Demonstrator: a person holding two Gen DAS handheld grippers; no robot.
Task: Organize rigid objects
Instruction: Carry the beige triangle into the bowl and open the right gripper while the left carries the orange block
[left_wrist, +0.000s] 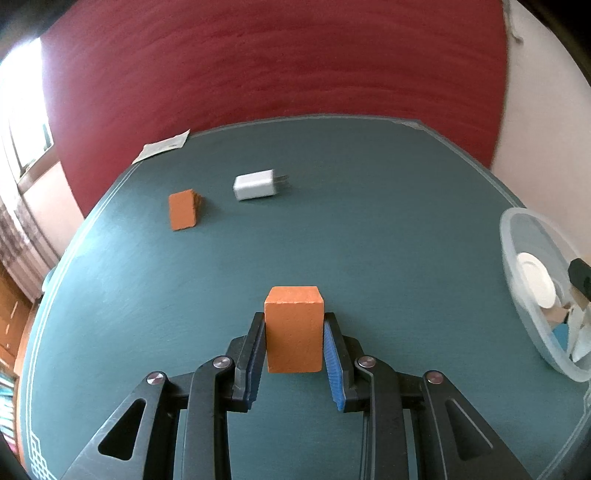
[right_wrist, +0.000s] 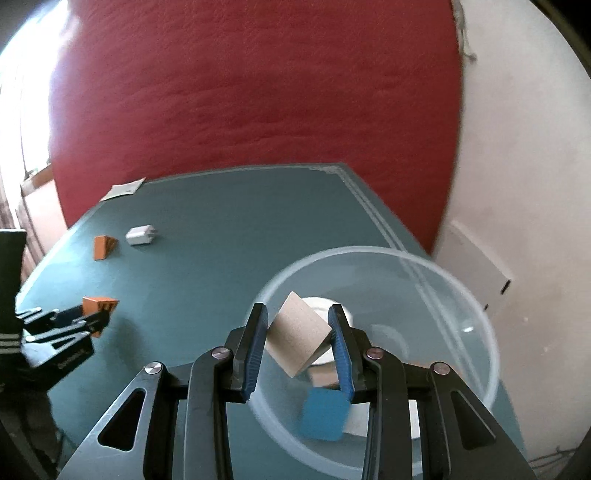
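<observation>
Grippers both pinching: left gripper (left_wrist: 294, 330) on orange block (left_wrist: 293, 328), right gripper (right_wrist: 298, 326) on tan block (right_wrist: 297, 338).

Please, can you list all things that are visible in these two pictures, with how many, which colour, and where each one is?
orange block: 1, orange, held between the left gripper's fingers above the table
orange wedge: 1, orange, far left part of the table
charger: 1, white, on the table right of the wedge
tan block: 1, tan, held tilted in the right gripper above the bowl
bowl: 1, clear plastic, right side of the table
blue block: 1, blue, inside the bowl
paper: 1, white, far left table corner
table: 1, teal
left gripper: 1, black, blue pads
right gripper: 1, black, blue pads
</observation>
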